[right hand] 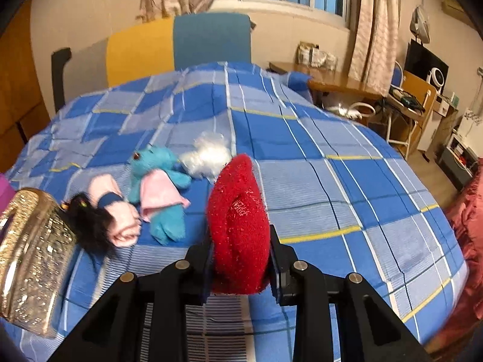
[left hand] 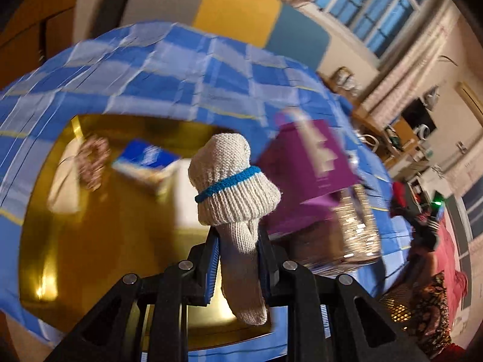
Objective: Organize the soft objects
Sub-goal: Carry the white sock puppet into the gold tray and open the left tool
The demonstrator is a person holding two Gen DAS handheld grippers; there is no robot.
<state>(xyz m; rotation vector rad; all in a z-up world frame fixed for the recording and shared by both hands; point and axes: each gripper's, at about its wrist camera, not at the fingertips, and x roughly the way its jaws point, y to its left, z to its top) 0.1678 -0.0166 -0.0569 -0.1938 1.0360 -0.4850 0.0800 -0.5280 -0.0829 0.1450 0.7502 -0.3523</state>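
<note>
Currently, left tongs (left hand: 238, 259): clamped on one knit glove (left hand: 232, 187)
Right tongs (right hand: 241, 259): clamped on one red sock (right hand: 238, 226)
Bed (right hand: 332, 181): one blue plush toy (right hand: 160, 181), one white fluffy thing (right hand: 208, 155)

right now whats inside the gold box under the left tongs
Inside the gold box lie a blue packet and a blurred pale patterned item. The knitted glove in the left tongs hides part of the box floor.
</note>
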